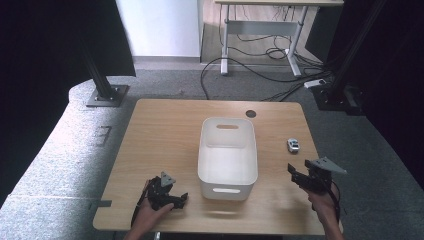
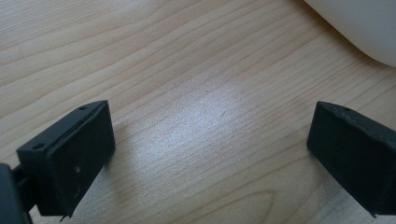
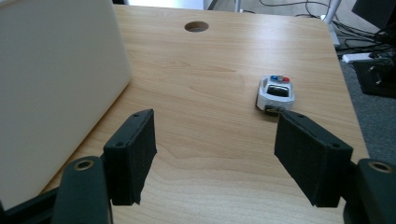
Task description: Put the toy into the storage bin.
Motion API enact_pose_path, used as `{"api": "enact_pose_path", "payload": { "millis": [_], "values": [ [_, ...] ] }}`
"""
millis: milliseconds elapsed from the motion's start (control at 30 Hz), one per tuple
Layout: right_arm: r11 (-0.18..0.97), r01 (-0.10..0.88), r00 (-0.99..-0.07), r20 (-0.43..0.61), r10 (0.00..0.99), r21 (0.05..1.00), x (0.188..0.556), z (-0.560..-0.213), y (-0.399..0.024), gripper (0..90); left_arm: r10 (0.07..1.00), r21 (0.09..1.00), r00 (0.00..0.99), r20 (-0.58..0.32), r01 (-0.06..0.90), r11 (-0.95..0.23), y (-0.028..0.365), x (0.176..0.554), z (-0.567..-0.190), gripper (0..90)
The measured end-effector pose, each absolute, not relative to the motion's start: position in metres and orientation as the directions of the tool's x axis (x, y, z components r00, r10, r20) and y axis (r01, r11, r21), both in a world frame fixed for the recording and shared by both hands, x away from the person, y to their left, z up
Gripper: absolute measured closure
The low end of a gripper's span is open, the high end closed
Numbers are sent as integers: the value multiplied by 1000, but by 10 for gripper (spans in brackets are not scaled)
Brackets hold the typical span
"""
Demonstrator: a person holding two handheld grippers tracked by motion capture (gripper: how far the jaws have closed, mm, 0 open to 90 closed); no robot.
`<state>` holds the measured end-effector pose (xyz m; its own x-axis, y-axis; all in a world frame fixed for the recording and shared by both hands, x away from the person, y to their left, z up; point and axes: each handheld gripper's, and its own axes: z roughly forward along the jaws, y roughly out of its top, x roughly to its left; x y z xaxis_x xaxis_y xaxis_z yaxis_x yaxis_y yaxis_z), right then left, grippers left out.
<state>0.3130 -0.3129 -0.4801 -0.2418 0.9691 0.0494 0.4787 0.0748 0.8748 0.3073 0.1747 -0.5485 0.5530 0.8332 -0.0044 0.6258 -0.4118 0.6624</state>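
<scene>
A small white toy police car [image 1: 293, 145] with red and blue roof lights sits on the table's right side; the right gripper view shows the toy car [image 3: 275, 93] just beyond my right jaw. A white plastic bin [image 1: 228, 157] stands empty at the table's middle. My right gripper [image 1: 296, 176] hovers open near the right front edge, short of the car. My left gripper [image 1: 176, 200] rests low at the front left of the bin, open, with bare wood between its jaws in the left gripper view [image 2: 210, 144].
The wooden table [image 1: 160, 135] has a round cable hole [image 1: 251, 113] at its back right. The bin's wall [image 3: 51, 88] rises close on the right gripper's left. Beyond the table lie floor cables [image 1: 260, 70], a desk frame and black stands.
</scene>
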Motion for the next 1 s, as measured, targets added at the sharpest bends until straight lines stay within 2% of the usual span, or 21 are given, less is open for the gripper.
{"api": "enact_pose_path", "payload": {
  "millis": [1000],
  "values": [
    [57,527,-168,39,985,848,341,-476,-318,281,831,663,557,-4,624,-415,175,308,-549,8]
  ]
}}
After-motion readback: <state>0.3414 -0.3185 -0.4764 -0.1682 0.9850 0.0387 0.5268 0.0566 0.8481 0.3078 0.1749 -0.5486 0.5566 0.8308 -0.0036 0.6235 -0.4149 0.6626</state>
